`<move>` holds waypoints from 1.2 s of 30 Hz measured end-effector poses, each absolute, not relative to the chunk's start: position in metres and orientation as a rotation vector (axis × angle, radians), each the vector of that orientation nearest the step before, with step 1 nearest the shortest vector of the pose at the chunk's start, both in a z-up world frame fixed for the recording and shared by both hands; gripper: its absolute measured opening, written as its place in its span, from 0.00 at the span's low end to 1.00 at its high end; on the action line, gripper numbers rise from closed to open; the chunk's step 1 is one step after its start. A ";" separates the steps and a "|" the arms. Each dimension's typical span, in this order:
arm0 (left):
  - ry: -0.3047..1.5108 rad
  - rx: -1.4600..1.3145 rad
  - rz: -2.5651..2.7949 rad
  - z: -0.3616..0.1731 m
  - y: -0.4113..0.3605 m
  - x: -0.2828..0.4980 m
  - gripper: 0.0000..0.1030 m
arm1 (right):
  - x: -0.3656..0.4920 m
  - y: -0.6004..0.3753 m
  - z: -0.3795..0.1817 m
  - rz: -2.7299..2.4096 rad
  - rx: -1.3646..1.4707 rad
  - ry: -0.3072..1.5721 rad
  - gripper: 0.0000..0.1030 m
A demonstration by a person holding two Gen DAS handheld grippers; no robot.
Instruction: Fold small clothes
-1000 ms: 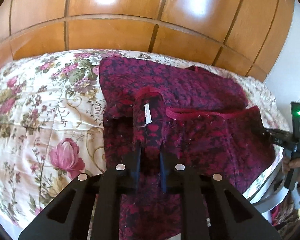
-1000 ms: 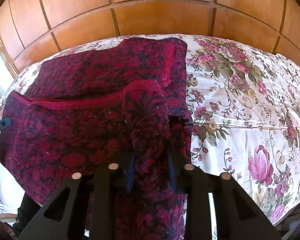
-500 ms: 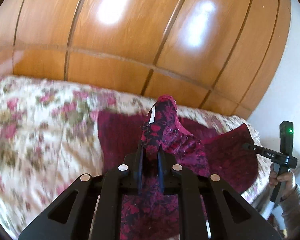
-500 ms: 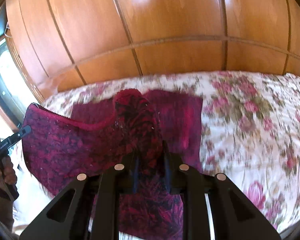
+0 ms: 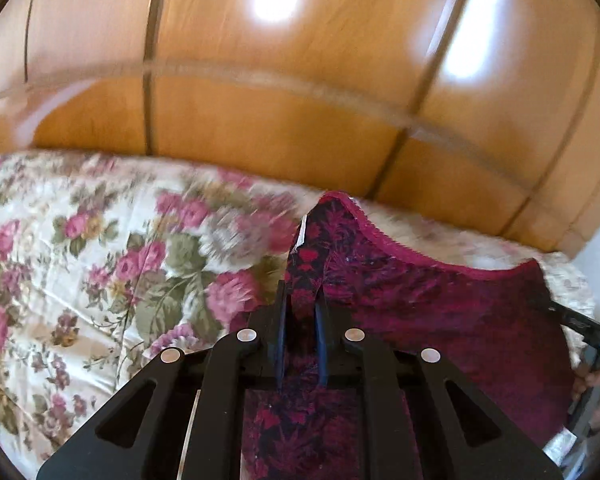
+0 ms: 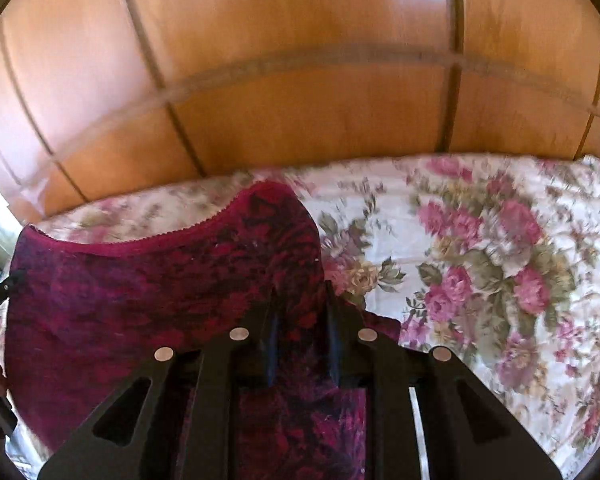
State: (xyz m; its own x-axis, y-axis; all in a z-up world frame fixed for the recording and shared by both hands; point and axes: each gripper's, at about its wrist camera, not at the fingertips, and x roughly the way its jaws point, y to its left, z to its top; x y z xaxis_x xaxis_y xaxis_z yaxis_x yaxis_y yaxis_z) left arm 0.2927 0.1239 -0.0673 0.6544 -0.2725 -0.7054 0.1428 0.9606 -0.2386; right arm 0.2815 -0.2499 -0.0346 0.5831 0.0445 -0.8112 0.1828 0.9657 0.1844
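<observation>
The crimson-and-black patterned garment (image 5: 440,304), scallop-trimmed, hangs stretched over the floral bedspread (image 5: 100,264), its corners pinched at six o'clock in the left gripper (image 5: 302,300) and right gripper (image 6: 300,300), so the fold seems under way; next, probably lay that edge down evenly.

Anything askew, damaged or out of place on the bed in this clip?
Nothing stands out. The crimson garment hangs stretched between the left gripper and right gripper above the floral bedspread, both shut on its corners; frames are motion-blurred.
</observation>
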 end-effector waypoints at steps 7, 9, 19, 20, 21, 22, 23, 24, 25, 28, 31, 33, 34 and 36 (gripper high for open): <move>0.947 -0.315 -0.277 -0.105 0.148 0.311 0.24 | 0.284 -0.262 -0.052 -0.066 0.294 0.976 0.46; 0.935 -0.333 -0.294 -0.098 0.155 0.300 0.31 | 0.270 -0.267 -0.043 -0.036 0.320 0.959 0.49; 0.956 -0.505 -0.462 -0.112 0.208 0.175 0.72 | 0.134 -0.294 -0.061 0.077 0.602 0.989 0.81; 0.959 -0.517 -0.472 -0.116 0.207 0.165 0.73 | 0.118 -0.294 -0.068 0.082 0.637 0.997 0.83; 0.968 -0.530 -0.484 -0.120 0.207 0.157 0.74 | 0.109 -0.293 -0.074 0.088 0.668 1.003 0.84; 0.992 -0.549 -0.504 -0.126 0.205 0.151 0.74 | 0.099 -0.291 -0.083 0.092 0.703 1.003 0.84; 1.017 -0.566 -0.514 -0.132 0.202 0.149 0.74 | 0.094 -0.289 -0.085 0.085 0.706 0.979 0.84; 1.041 -0.585 -0.525 -0.137 0.199 0.147 0.74 | 0.092 -0.287 -0.084 0.078 0.701 0.963 0.84; 1.050 -0.602 -0.537 -0.141 0.194 0.145 0.71 | 0.091 -0.285 -0.083 0.069 0.698 0.959 0.83; 1.059 -0.616 -0.539 -0.146 0.189 0.150 0.34 | 0.098 -0.277 -0.081 0.094 0.694 0.987 0.47; 1.017 -0.601 -0.538 -0.135 0.187 0.143 0.20 | 0.094 -0.272 -0.067 0.114 0.670 0.969 0.25; 0.997 -0.609 -0.553 -0.126 0.191 0.137 0.19 | 0.089 -0.273 -0.059 0.128 0.676 0.950 0.23; 0.988 -0.617 -0.563 -0.122 0.194 0.133 0.18 | 0.084 -0.273 -0.055 0.138 0.679 0.947 0.23; 0.989 -0.610 -0.577 -0.117 0.196 0.122 0.18 | 0.071 -0.270 -0.046 0.157 0.661 0.950 0.22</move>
State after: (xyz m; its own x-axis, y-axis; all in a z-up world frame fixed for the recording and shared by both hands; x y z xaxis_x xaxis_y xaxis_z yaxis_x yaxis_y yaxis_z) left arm 0.1219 0.1964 -0.1173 0.4315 -0.6897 -0.5815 0.1666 0.6944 -0.7000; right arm 0.0711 -0.2696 -0.0461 0.5866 0.4038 -0.7021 0.1561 0.7943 0.5872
